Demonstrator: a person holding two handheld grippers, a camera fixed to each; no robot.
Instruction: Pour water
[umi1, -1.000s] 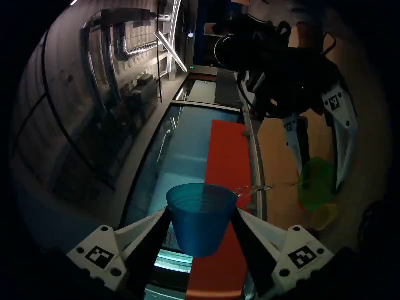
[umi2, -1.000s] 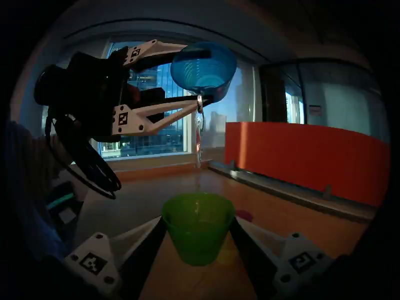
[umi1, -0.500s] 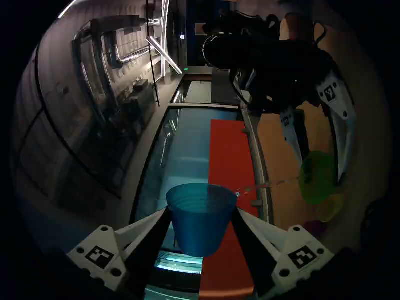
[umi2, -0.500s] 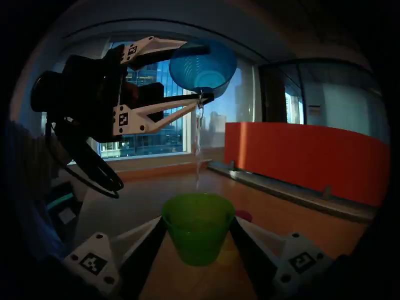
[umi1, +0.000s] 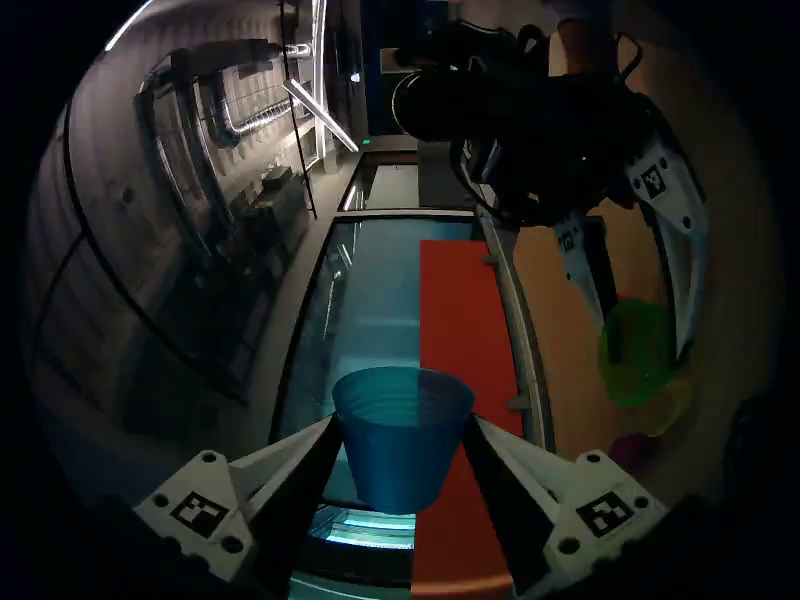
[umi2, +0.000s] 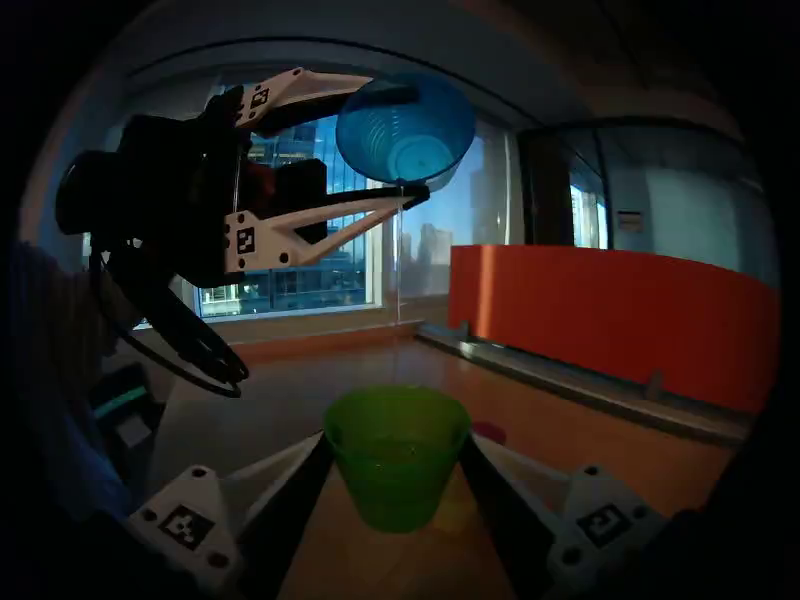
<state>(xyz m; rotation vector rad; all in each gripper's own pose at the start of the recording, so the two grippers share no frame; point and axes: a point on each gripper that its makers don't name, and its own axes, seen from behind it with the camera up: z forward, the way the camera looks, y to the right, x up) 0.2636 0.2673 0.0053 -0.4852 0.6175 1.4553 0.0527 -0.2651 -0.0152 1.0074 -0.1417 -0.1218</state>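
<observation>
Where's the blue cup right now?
In the right gripper view, the blue cup sits top centre, tipped between the fingers of the left gripper, above the green cup.

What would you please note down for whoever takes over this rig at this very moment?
Left hand-held gripper: shut on the blue cup, tipped on its side above the green cup.
Right hand-held gripper: shut on the green cup, held upright below the blue one.
Done: the blue cup looks nearly emptied; at most a thin trickle shows.
Left: probably turn the blue cup upright and set both cups down.
</observation>
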